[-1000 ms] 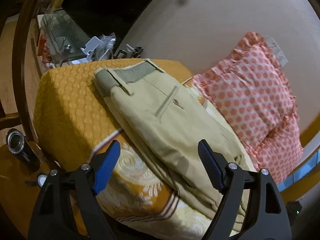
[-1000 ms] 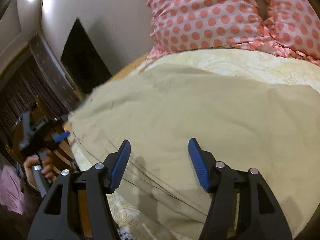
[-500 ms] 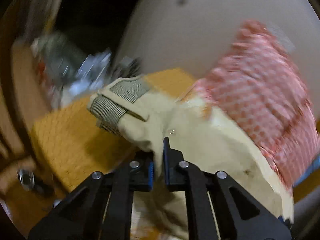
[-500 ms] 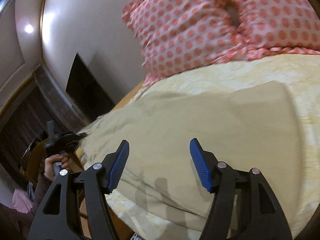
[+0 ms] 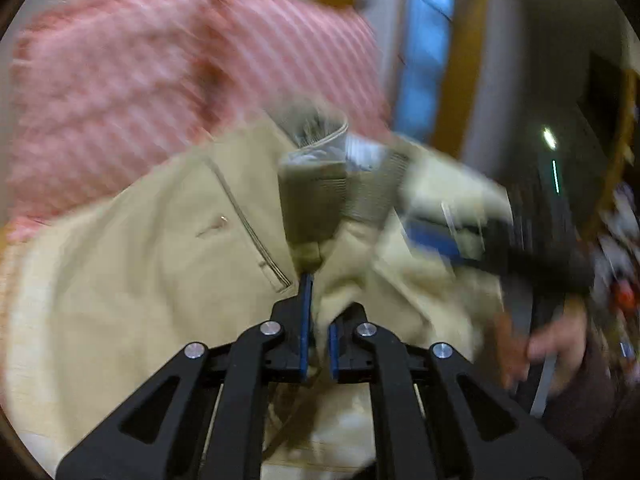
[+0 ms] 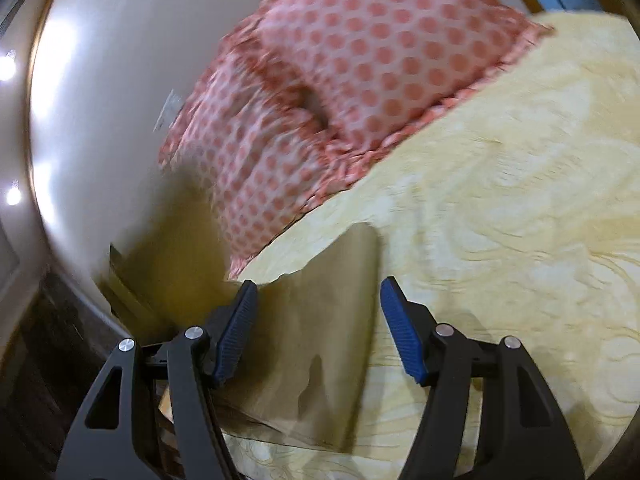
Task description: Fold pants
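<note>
The khaki pants (image 5: 132, 280) lie on the bed's yellow cover (image 6: 520, 200), near the spotted pillow (image 6: 360, 80). The left gripper (image 5: 316, 336) pinches their waist end, probably to carry it over; the right gripper (image 6: 316, 328) hangs wide open above a leg, holding nothing.

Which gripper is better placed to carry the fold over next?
Left. The left gripper is shut on the pants near the waistband; the right gripper hangs open, gripping nothing.
</note>
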Demonstrator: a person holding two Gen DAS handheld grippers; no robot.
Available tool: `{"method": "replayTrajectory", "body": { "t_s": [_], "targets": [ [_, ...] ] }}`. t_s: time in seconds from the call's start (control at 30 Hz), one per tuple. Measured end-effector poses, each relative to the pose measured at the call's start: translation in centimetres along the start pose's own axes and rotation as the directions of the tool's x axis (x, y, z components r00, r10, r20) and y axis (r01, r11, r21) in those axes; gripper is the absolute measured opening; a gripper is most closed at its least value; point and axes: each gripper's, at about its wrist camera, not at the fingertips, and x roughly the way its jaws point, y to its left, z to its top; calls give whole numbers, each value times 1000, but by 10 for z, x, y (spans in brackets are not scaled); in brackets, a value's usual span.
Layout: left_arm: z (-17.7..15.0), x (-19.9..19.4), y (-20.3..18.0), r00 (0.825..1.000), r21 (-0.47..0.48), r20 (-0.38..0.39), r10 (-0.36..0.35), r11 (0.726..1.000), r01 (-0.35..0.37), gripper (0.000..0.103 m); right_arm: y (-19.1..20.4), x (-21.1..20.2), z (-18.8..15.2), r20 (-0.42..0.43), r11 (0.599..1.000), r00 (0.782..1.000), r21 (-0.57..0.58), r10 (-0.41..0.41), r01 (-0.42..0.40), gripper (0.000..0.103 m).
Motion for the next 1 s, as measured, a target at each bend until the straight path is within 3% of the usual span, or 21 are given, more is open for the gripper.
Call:
{"method": "replayTrajectory", "body": {
  "t_s": [0.03, 0.1, 0.2, 0.23, 0.27, 0.3, 0.33, 0.37, 0.4, 0.43, 0.53, 0.63, 0.73, 0.77, 0.83, 0.87, 0.9, 1.0],
  "targets": [
    [-10, 14, -5, 999, 1, -49, -16, 1000, 17, 8, -3, 3, 2, -20, 1000, 1000, 16, -1, 1, 66],
    [-21, 21, -4, 997, -17, -75, -11, 1000, 10, 13, -5, 10, 5, -57, 1000, 998, 29, 3, -1, 66],
    [-21, -15, 8, 997, -73, -43, -59, 996, 56, 24, -2, 30, 7, -138, 1000, 990, 11, -9, 11, 66],
    [-19, -40, 19, 996, -109, 8, -91, 990, 91, 27, -2, 36, 7, -165, 1000, 986, 2, -17, 18, 66],
    [-12, -54, 23, 996, -127, 49, -79, 988, 84, 35, 0, 43, 7, -188, 1000, 982, -13, -26, 24, 62],
    [-8, -70, 37, 995, -154, 89, -32, 987, 46, 48, 2, 50, 7, -211, 999, 977, -34, -39, 32, 60],
    [-7, -84, 57, 991, -194, 118, 58, 980, -35, 52, 4, 55, 7, -229, 999, 973, -46, -37, 27, 58],
    [-6, -91, 78, 983, -235, 115, 143, 965, -113, 53, 6, 60, 6, -248, 999, 968, -51, -29, 17, 55],
    [-7, -92, 111, 973, -306, 75, 220, 933, -187, 52, 8, 68, 7, -263, 997, 964, -70, -37, 19, 52],
    [-9, -88, 133, 972, -357, 31, 234, 911, -208, 51, 10, 72, 7, -264, 996, 963, -88, -56, 34, 52],
    [-21, -66, 191, 978, -485, -94, 187, 849, -209, 51, 12, 84, 12, -281, 994, 957, -96, -70, 45, 52],
    [-26, -45, 212, 989, -540, -128, 76, 831, -134, 52, 12, 91, 12, -309, 993, 949, -111, -64, 31, 46],
    [-24, -30, 218, 991, -568, -131, -28, 822, -52, 60, 4, 95, 13, -344, 997, 939, -73, -18, -7, 28],
    [-19, -25, 218, 991, -565, -123, -45, 825, -33, 60, 2, 97, 14, -363, 998, 931, -42, 25, -43, 20],
    [-17, -16, 219, 989, -565, -136, -56, 824, -31, 34, 0, 96, 18, -378, 997, 923, -7, 70, -78, 15],
    [-14, -15, 221, 989, -570, -134, -71, 822, -18, 14, 0, 96, 21, -379, 995, 921, 7, 90, -95, 14],
    [-11, -15, 223, 989, -570, -122, -88, 822, 3, 8, 2, 96, 25, -376, 994, 920, 16, 107, -110, 13],
    [10, -15, 219, 993, -523, -98, -64, 853, 4, 6, 13, 103, 46, -352, 990, 928, -19, 121, -137, 13]
  ]
}}
